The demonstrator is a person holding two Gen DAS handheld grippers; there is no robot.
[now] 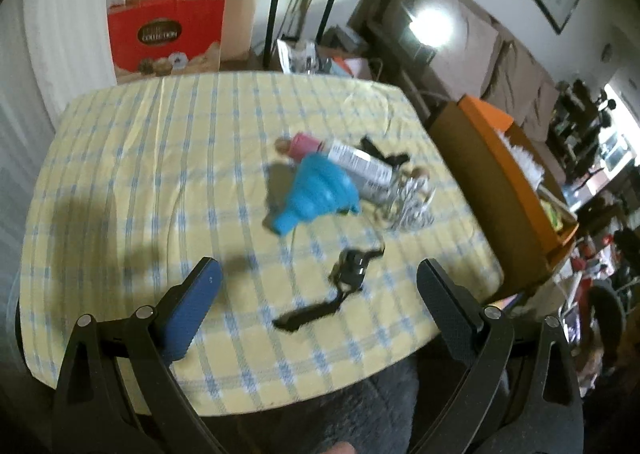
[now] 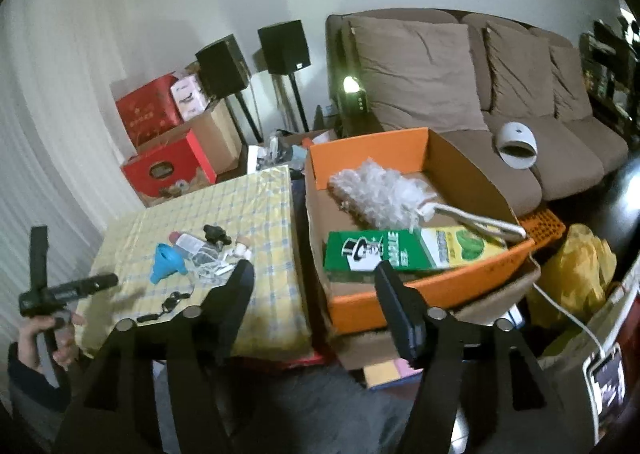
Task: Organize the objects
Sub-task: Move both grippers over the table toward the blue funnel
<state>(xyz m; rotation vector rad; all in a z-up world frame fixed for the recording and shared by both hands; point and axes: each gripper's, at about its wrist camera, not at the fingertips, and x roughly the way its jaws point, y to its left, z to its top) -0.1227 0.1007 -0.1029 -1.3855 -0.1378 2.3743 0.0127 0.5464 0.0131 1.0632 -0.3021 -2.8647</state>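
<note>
Funnel [image 1: 316, 189] on table [image 1: 120, 173], left gripper [image 1: 316, 286] angled down

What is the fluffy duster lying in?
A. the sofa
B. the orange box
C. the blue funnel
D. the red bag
B: the duster lies inside the orange box, behind the green carton.
</note>
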